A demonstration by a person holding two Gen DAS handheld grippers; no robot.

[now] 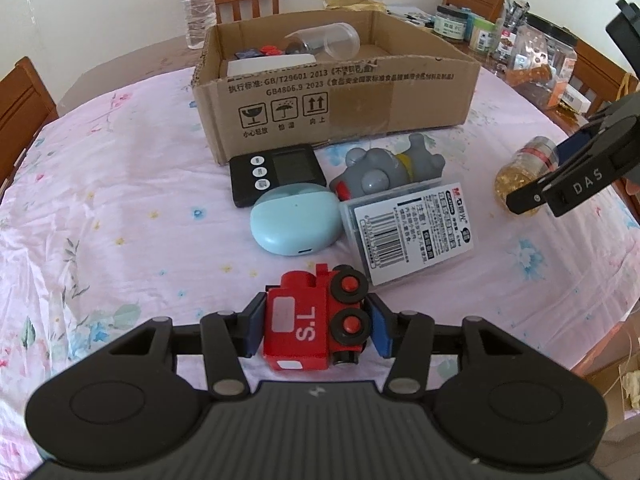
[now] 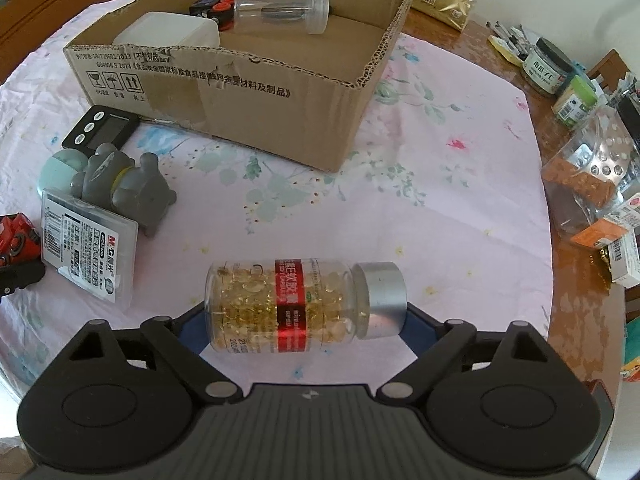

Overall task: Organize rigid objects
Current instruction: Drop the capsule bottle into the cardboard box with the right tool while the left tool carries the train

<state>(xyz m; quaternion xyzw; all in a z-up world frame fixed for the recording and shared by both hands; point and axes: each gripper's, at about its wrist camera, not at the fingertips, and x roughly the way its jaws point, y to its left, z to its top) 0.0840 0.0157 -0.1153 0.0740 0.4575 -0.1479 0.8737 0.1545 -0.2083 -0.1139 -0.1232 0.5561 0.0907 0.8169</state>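
Slippage is the main risk on the right: the capsule bottle (image 2: 304, 304) lies crosswise between the right gripper (image 2: 298, 330) pads, gripped end to end by base and silver cap, so a round end could roll or pop free on the way to the cardboard box (image 2: 256, 92). The left gripper (image 1: 316, 328) clamps the red toy train (image 1: 316, 320) low over the floral tablecloth (image 1: 120, 200); its wheels face one pad and may let it twist. Both grippers tilt steeply downward, short of the box.
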